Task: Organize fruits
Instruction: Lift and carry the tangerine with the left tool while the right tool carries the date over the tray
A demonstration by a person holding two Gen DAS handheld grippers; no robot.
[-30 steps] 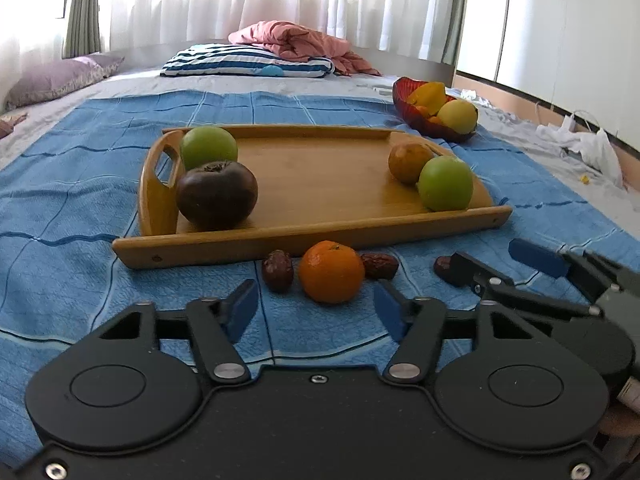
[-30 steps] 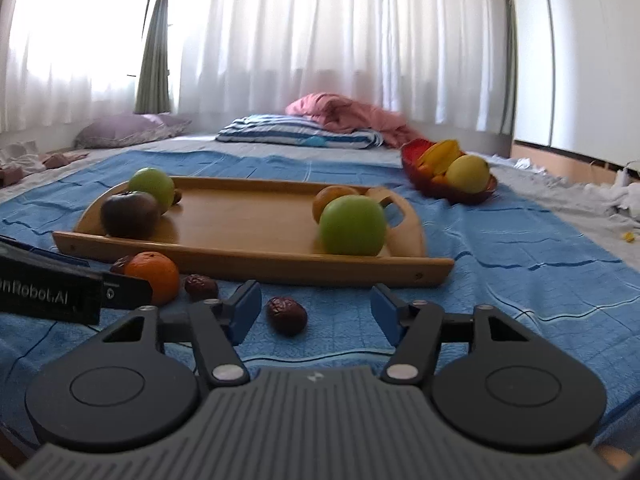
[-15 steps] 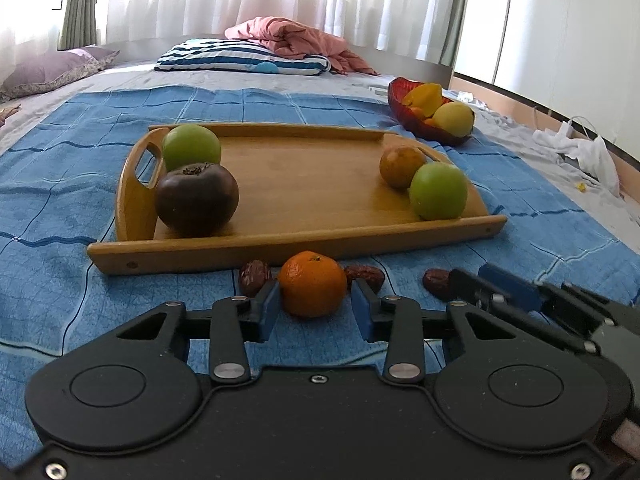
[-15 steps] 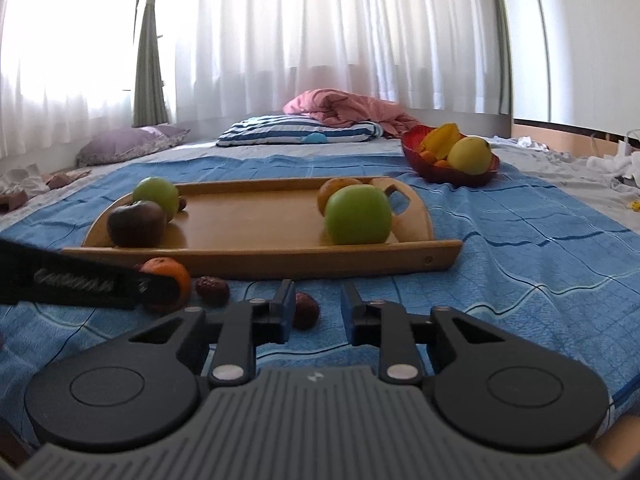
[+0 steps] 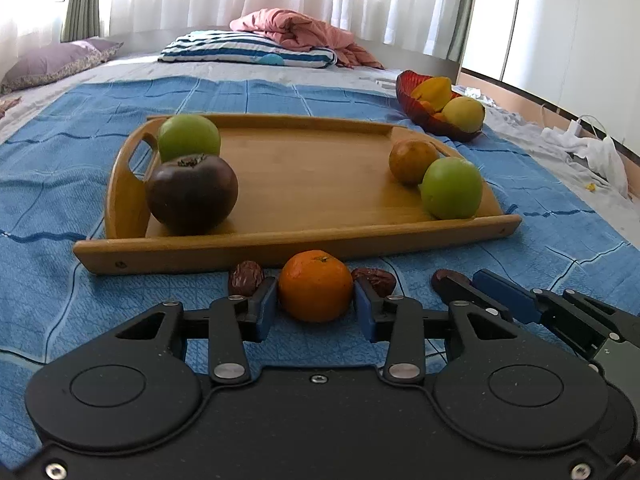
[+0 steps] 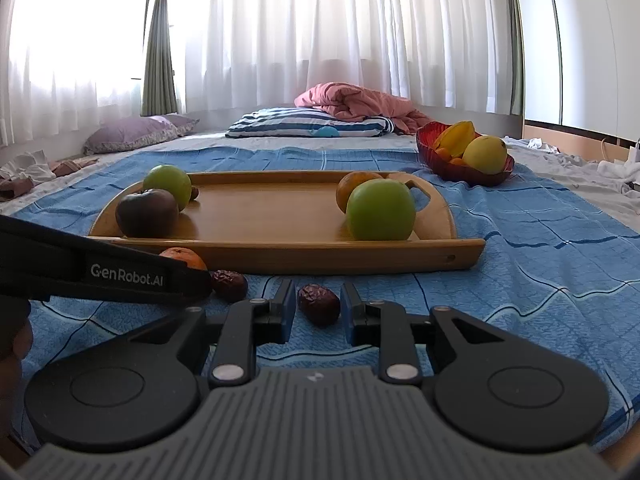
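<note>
Both grippers down on loose fruit in front of the long wooden tray (image 5: pixel 296 246).

The left gripper (image 5: pixel 315 307) clamps the round orange tangerine (image 5: pixel 315 286), jaws easing open, so it could roll free. The right gripper (image 6: pixel 318 309) flanks a wrinkled dark-red date (image 6: pixel 319 304); pad contact unclear, and it may squirt out. Only the right view shows a small fruit behind the far green apple (image 6: pixel 168 185).

The round orange tangerine (image 5: pixel 315 286) lies before the flat wooden tray (image 5: pixel 296 248), between the opening jaws of my left gripper (image 5: pixel 315 291). Right of it, a wrinkled brown date (image 6: pixel 319 305) sits in my right gripper (image 6: pixel 318 294), seemingly pinched. The red glass bowl (image 5: pixel 424 120) stands behind the tray, rightward.
</note>
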